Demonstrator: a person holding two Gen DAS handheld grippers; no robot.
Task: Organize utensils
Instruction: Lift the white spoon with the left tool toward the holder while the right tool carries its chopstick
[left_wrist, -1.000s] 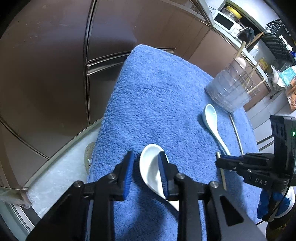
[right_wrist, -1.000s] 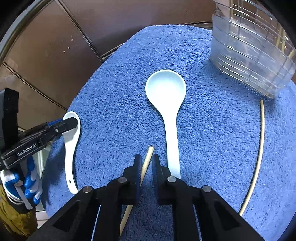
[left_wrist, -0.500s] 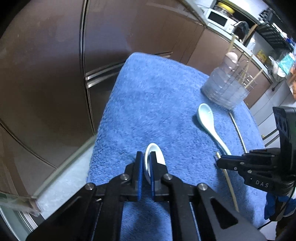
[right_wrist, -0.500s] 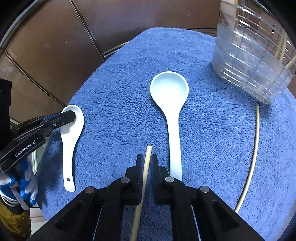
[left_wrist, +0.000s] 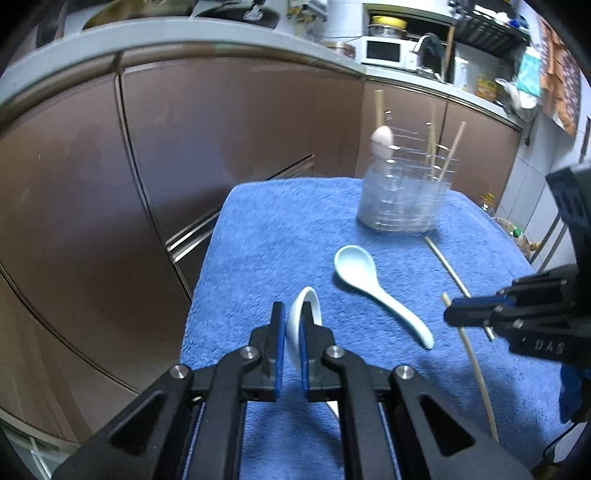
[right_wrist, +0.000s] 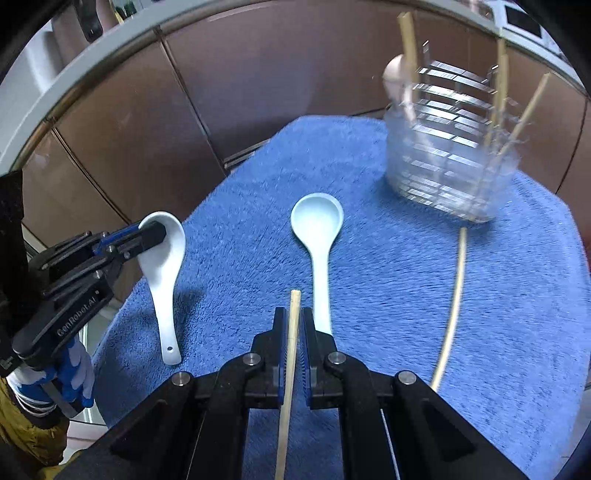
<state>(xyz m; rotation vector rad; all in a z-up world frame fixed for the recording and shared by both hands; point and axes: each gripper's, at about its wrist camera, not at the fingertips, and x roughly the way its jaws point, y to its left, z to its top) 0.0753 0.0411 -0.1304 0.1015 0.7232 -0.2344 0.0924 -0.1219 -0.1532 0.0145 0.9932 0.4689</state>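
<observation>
While pinching a white spoon (left_wrist: 301, 317) by its bowl above the near left edge of the towel-covered table (left_wrist: 280, 229), the left hand-held gripper (left_wrist: 291, 334) is closed; right hand-held gripper (right_wrist: 294, 334) clamps a chopstick (right_wrist: 291, 339). Mid-table: pale blue spoon (right_wrist: 318, 236), loose chopstick (right_wrist: 452, 302). Far right corner: clear utensil holder (right_wrist: 450, 155).

The left hand-held gripper (left_wrist: 291, 341) pinches a white spoon (left_wrist: 301, 317) by its bowl, near the pale blue spoon (left_wrist: 373, 288).

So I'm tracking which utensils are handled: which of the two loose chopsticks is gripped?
The nearer chopstick, clamped in the right gripper. The other chopstick lies free on the towel.
</observation>
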